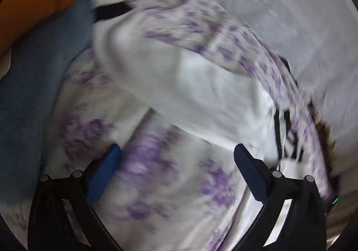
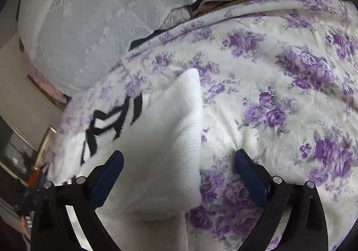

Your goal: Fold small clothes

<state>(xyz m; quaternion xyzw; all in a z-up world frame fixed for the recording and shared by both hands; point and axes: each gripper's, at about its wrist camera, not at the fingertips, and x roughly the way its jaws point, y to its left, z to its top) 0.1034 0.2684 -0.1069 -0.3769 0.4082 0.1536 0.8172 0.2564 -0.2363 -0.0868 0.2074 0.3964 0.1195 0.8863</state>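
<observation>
Purple roses cover the bedspread (image 2: pixel 279 99) where all this is happening, with a pale embossed pillow (image 2: pixel 89 18) pushed up at its far side. On it lies the white knitted garment (image 2: pixel 161 139), black lettering across its left part and a folded flap rising to a corner that points away from the right gripper (image 2: pixel 179 157). That gripper stands with its jaws spread wide and nothing between the pads; the flap's right edge runs roughly forward between them, closer to the left finger. The left gripper (image 1: pixel 177 150) is equally spread and empty, over flowered cloth, with the garment (image 1: pixel 201 94) stretching slantwise ahead of it, though that view is smeared. A blue cloth (image 1: pixel 40 72) and something orange (image 1: pixel 38 0) lie off to its left. I'd judge the right hand nearer the flap.
</observation>
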